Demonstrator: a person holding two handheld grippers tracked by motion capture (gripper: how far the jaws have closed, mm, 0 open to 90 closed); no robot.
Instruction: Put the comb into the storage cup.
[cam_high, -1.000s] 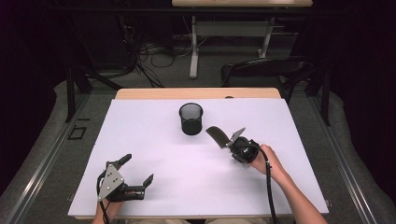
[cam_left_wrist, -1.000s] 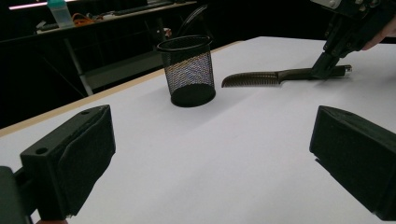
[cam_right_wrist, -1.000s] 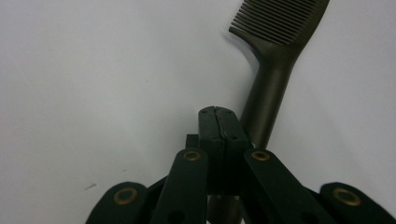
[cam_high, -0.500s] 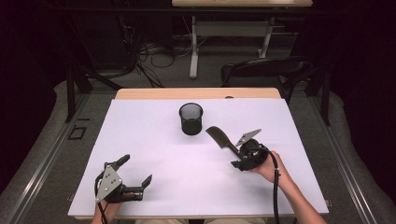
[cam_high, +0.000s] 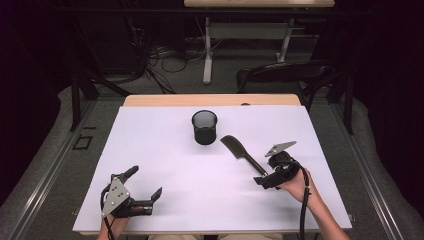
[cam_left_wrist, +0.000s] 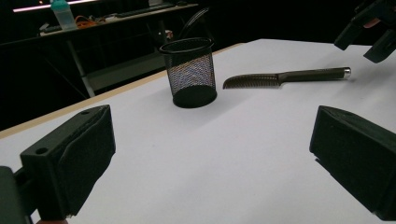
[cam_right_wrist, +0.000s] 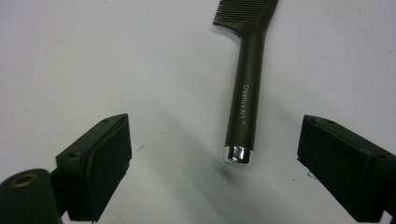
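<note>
On table, my read of the scene:
Comb: dark comb lies flat on the white table cover, toothed head toward the cup, handle toward my right gripper. Nothing holds it.
Comb writing: white print along the handle in the right gripper view reads "Creative Art" with a small registered mark; I can't make out any other text.
Comb end: shiny silver cap on the handle tip, pointing at my right gripper.
Right gripper: right gripper sits just behind the handle end, in my right hand. Its jaws have just been opening and stand wide apart, and the comb is clear of both pads; only the capped tip lies in line with the gap, with nothing pressed.
Left gripper: left gripper near the front left of the table, well apart from the comb. Jaws spread wide, empty; I see only bare cover between them in the left gripper view.
Cup: black mesh cup stands upright near the middle back of the cover, just beside the comb's head, not touching as far as I can tell. No label readable on it.
Cup from left gripper view: mesh cup to the left of the comb, right gripper at the top right corner.
Background: teal bottle on a far desk, any label too small to read.
</note>
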